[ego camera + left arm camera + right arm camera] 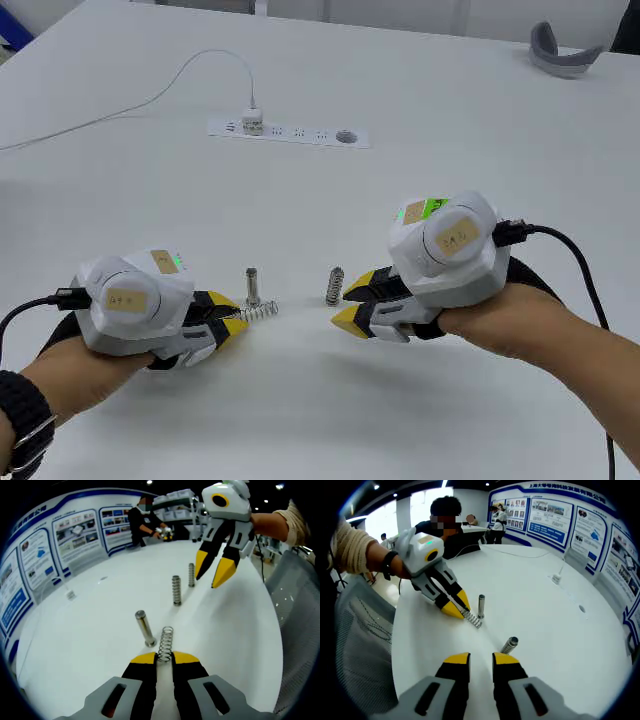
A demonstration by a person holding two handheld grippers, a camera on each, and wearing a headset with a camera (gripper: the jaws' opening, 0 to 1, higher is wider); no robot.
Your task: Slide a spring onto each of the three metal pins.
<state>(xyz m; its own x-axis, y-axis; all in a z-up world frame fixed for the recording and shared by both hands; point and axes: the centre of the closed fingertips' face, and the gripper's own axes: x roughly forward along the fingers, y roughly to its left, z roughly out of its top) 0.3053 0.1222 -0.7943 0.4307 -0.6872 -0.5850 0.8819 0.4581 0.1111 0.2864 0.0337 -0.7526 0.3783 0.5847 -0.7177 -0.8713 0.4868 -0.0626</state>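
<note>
My left gripper point(232, 314) point(164, 656) is shut on one end of a loose spring point(259, 312) point(165, 641) that lies low over the white table. A bare metal pin point(252, 285) point(144, 628) stands upright just beyond it. Two more upright pins wear springs: the nearer sprung pin point(176, 590) point(335, 286) and the farther sprung pin point(191, 574). My right gripper point(350, 302) point(481, 659) is open with nothing between its fingers, right beside a sprung pin point(510, 644). In the right gripper view the left gripper point(451, 607) holds the spring point(472, 618) next to the bare pin point(481, 605).
A white power strip point(288, 131) with a plugged cable lies farther back on the table point(420, 110). A grey curved object point(562, 52) rests at the far right corner. People stand at another table in the background point(445, 515).
</note>
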